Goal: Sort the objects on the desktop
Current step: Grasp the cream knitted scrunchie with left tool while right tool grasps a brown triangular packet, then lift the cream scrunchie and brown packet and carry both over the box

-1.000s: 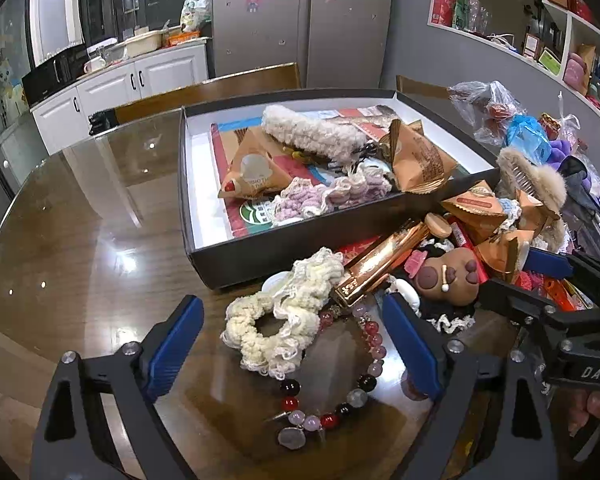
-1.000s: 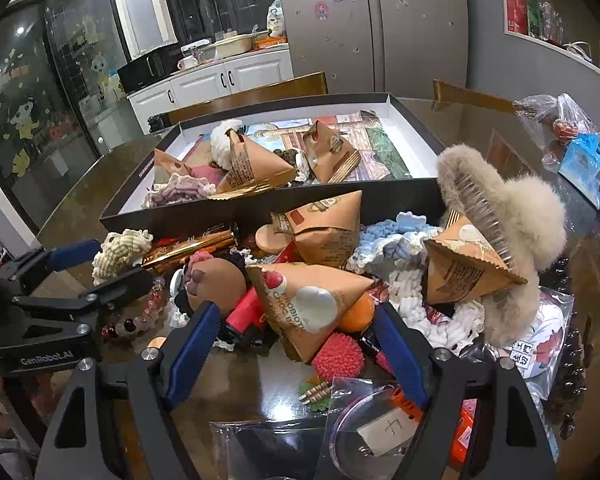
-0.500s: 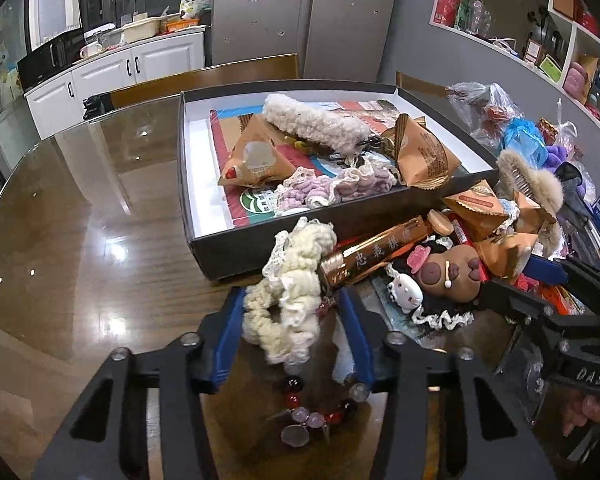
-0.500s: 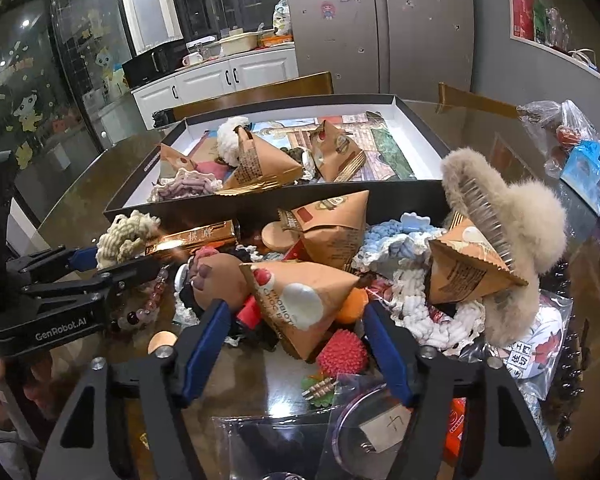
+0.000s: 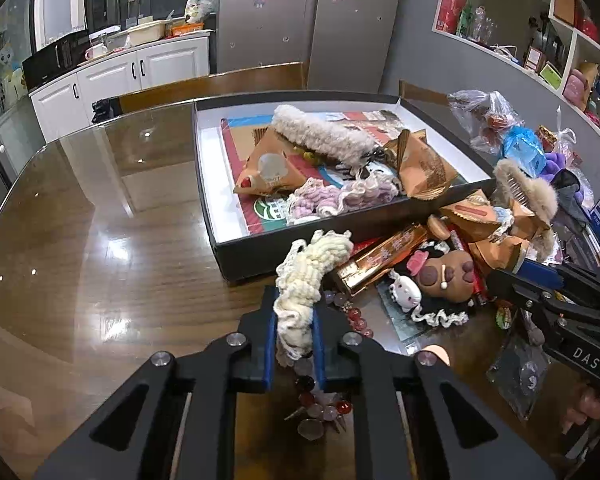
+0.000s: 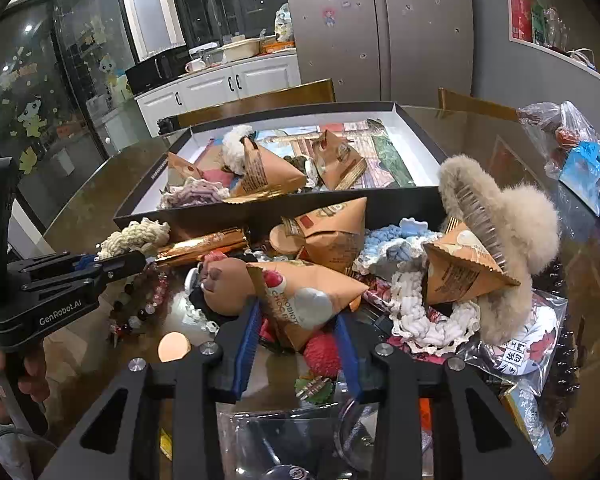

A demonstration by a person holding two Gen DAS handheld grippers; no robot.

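The cream scrunchie (image 5: pixel 306 276) runs lengthwise toward 1 o'clock, clamped in the left gripper (image 5: pixel 294 344); the right gripper (image 6: pixel 296 346) has just been closing, clamped on the triangular snack packet (image 6: pixel 304 296)

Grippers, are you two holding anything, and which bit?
The left gripper has just closed on the cream scrunchie, pinching its near end. The right gripper has just been closing around the triangular snack packet, at its near corner.

Left wrist view: mounted behind left gripper (image 5: pixel 294 340), aimed forward and down, close over wooden table (image 5: pixel 100 240), black box (image 5: pixel 380 224) ahead. Right wrist view: same mounting behind right gripper (image 6: pixel 298 344), close over clutter. Shared: box, cream scrunchie (image 5: pixel 312 272) (image 6: pixel 134 236), gold bar (image 5: pixel 380 258), each other's gripper at frame edge.
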